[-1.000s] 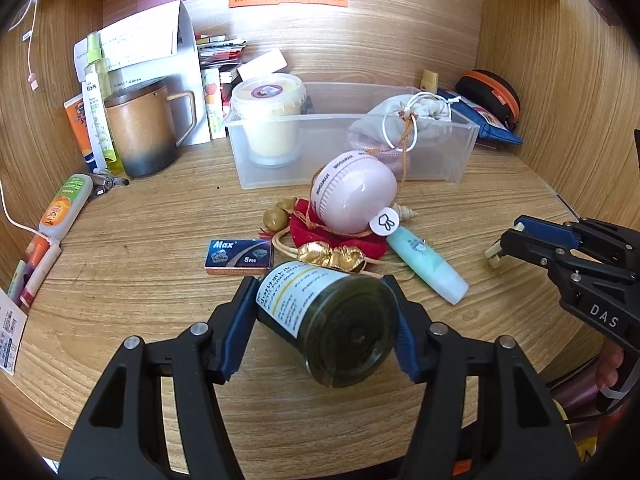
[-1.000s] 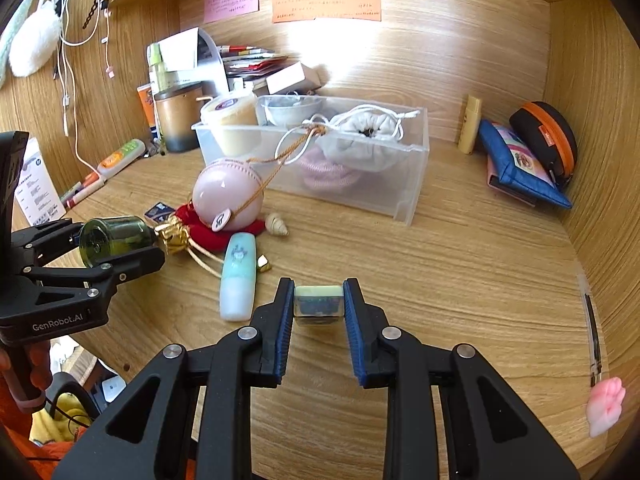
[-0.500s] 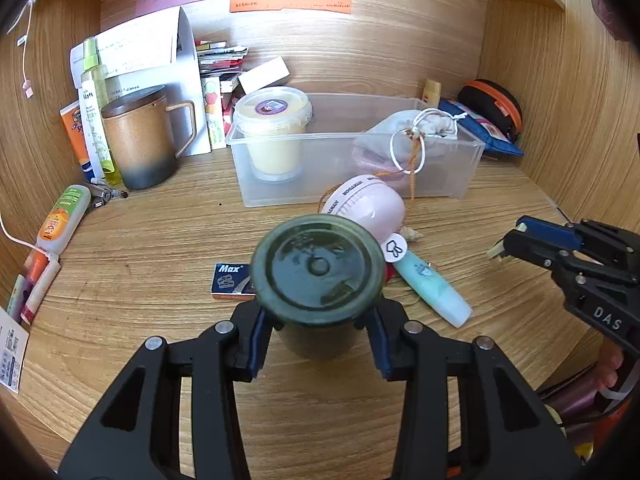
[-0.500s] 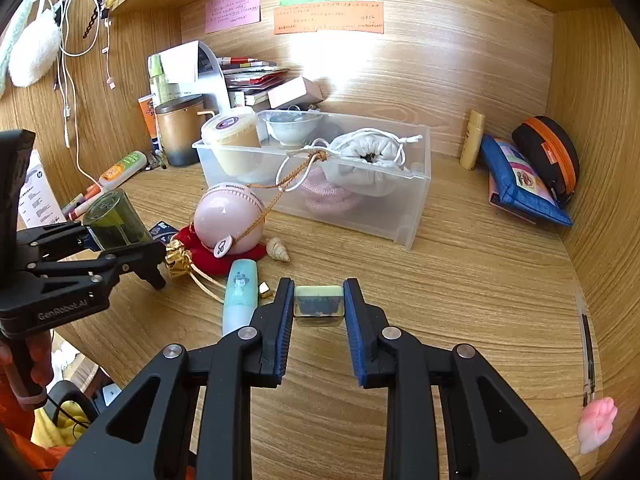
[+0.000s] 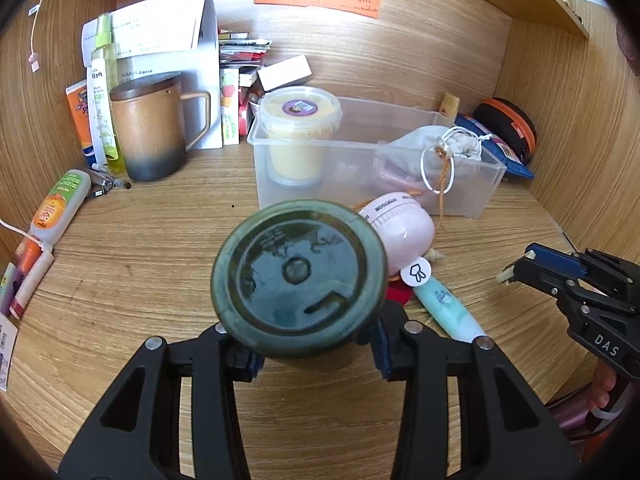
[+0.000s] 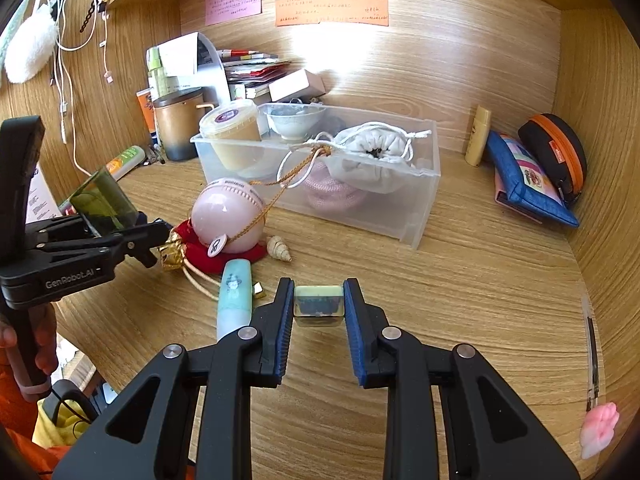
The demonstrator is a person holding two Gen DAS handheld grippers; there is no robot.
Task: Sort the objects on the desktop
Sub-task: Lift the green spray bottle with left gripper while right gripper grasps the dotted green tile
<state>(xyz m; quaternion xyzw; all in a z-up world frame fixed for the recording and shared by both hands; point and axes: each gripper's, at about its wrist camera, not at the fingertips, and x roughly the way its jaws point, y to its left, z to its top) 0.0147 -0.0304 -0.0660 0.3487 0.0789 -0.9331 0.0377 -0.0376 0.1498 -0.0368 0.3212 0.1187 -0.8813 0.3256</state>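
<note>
a: what changed? the dark green glass jar [image 5: 298, 276] lay sideways a second ago — now it's upright, gripped in the left gripper [image 5: 316, 350] jaws, above the desk [image 5: 160, 264].
b: lifted, ready to sort. the right gripper [image 6: 319, 306] jaws clamp a small pale green block [image 6: 319, 305].

Tabletop [image 6: 460, 280]: matt wood grain. Storage bin [image 6: 424, 208]: clear smooth plastic. Jar [image 5: 298, 276]: glossy dark-green glass. Pouch [image 6: 368, 156]: white cloth.

Light was bright and even, with white glare on the back wall [image 6: 340, 52]. Fisheye bending curved the edges. Corners went black.
</note>
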